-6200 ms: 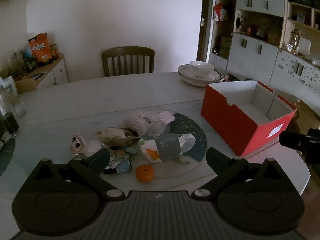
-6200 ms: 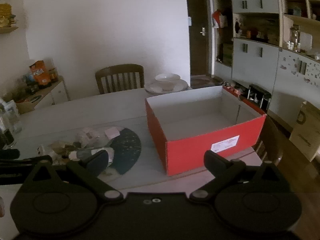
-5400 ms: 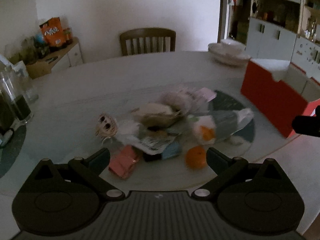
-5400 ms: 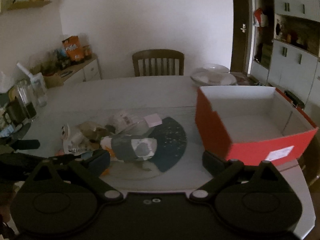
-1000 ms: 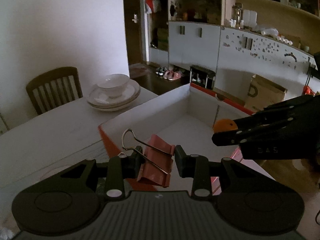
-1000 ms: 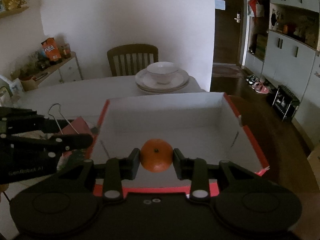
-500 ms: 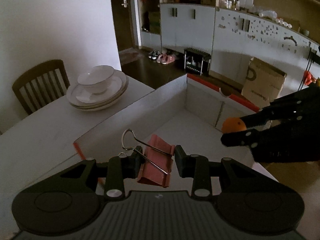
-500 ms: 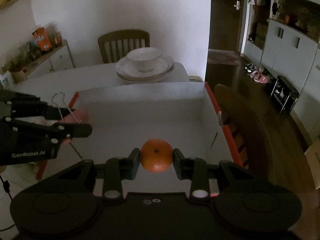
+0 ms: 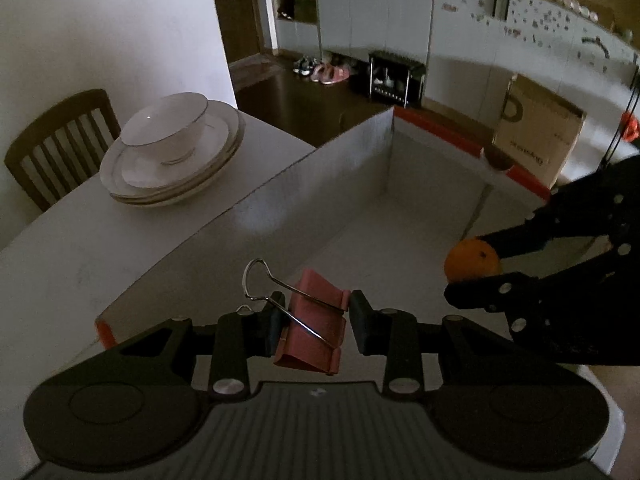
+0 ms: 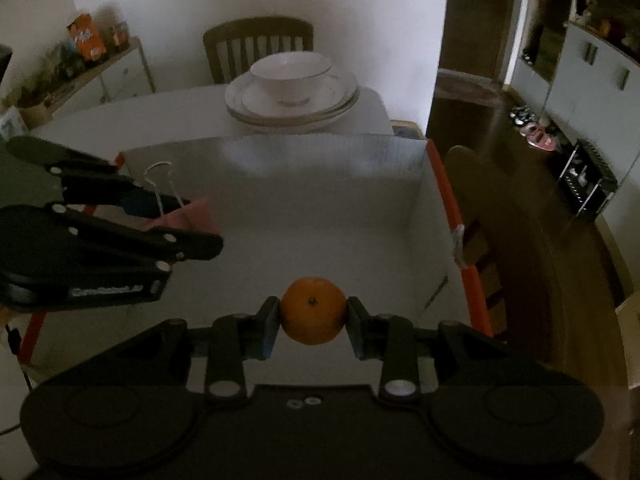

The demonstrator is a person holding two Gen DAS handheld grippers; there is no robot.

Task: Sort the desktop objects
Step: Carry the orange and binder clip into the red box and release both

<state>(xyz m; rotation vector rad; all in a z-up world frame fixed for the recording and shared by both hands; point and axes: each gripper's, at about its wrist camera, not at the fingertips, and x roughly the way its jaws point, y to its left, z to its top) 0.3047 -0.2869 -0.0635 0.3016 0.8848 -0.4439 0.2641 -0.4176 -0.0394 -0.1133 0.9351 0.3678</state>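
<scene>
Right wrist view: right claw (image 10: 313, 322) pinches a round orange (image 10: 312, 310); left claw (image 9: 316, 322) clamps a pink binder clip (image 9: 311, 328).

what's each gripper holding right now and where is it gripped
The left gripper pinches a pink binder clip by its body. The right gripper clamps an orange across its sides.

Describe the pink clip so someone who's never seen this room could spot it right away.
Find the big red box with white inside walls on the pale table, near the stacked plates. Above its open top hang two black grippers; the left gripper holds the pink binder clip. Its wire handles and flat folded shape set it apart from the round orange beside it.
</scene>
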